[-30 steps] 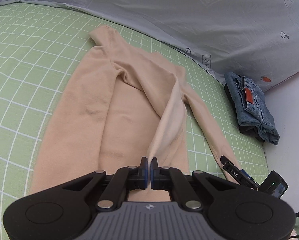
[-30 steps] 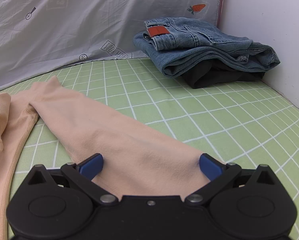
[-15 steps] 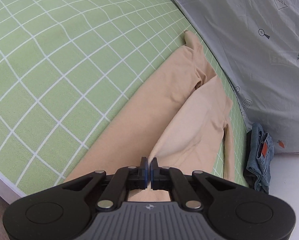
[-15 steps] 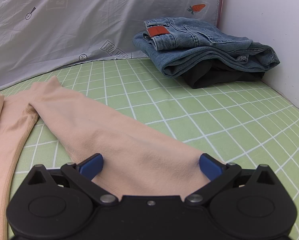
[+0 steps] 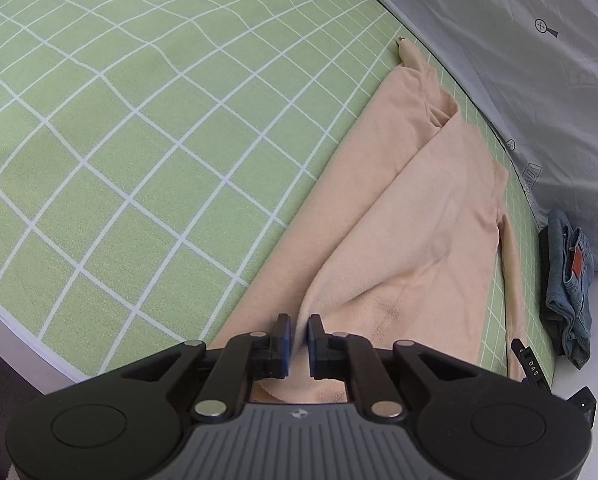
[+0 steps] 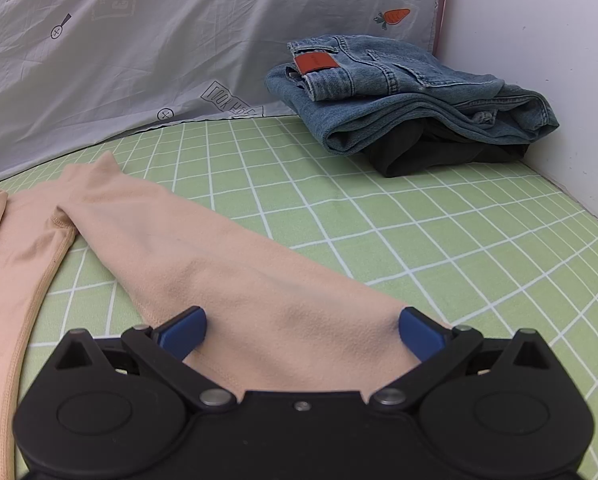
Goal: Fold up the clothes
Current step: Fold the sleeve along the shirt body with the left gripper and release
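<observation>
L claw (image 5: 298,334) now slack on top (image 5: 399,216); hem hidden.

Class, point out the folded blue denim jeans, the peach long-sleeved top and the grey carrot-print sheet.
Folded blue denim jeans (image 6: 411,100): right wrist view, upper layer.
Peach long-sleeved top (image 5: 419,232): left wrist view, folded-over body.
Grey carrot-print sheet (image 6: 159,40): right wrist view, middle.

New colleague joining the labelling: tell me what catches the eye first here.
A long beige garment sprawls over the green checked sheet, one flap lying between the left gripper's slightly parted pads. The right gripper gapes wide over a beige sleeve. Folded jeans sit by the wall.
</observation>
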